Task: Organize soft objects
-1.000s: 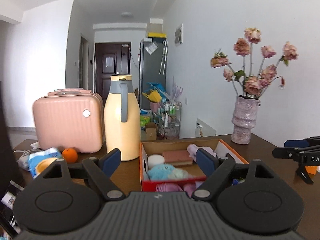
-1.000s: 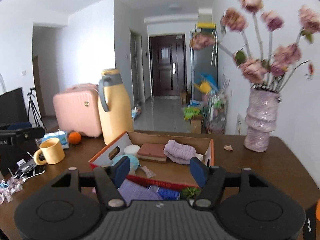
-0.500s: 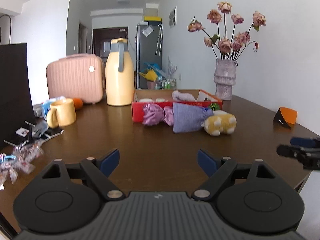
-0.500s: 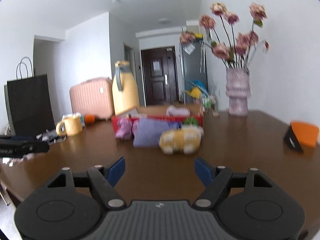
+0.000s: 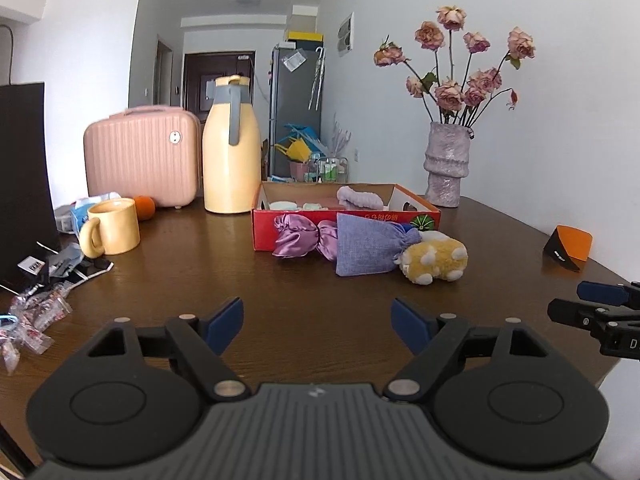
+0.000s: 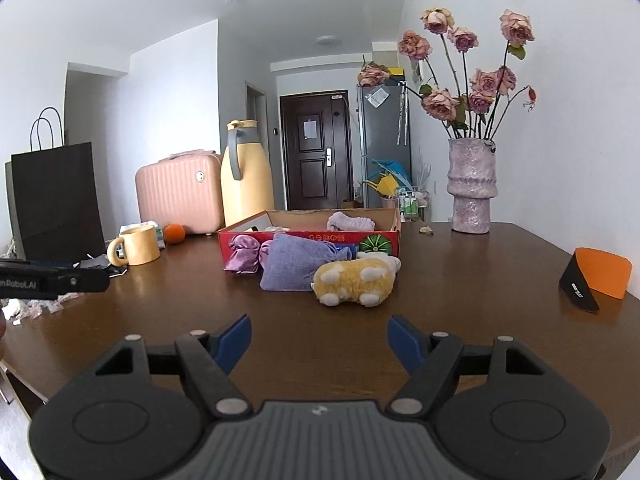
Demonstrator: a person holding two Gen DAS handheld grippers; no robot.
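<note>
Here, on a dark wooden table [image 5: 304, 292], two hand-held grippers hang back from a small heap of soft things waiting to be sorted. The left gripper [image 5: 317, 318] holds nothing, and its jaws are closing a little over bare wood; the right gripper [image 6: 319, 338] is likewise empty, its jaws also easing inward with nothing between them. Well ahead of both, a yellow plush toy [image 6: 354, 280] lies on its side, touching a lavender drawstring pouch [image 6: 294, 266], which in turn rests against a purple satin scrunchie [image 5: 298, 236]. All three sit on the table just in front of a red cardboard box [image 5: 424, 216], where a pale purple knitted item [image 6: 350, 222] and a few other pieces already lie.

By the look of it, the sorting is partly done and the step in hand is the approach for another pick, with no item yet reached. The plush toy lies nearest the right gripper and seems the likely next target. Taking it would call for moving forward and low over the table, spreading the jaws wide enough to straddle its body, then squeezing only gently, since the fabric will give. The lift must clear the box's front wall. A yellow mug [image 5: 112, 228] and a flower vase [image 6: 472, 188] stand off to either side, clear of that path.
</note>
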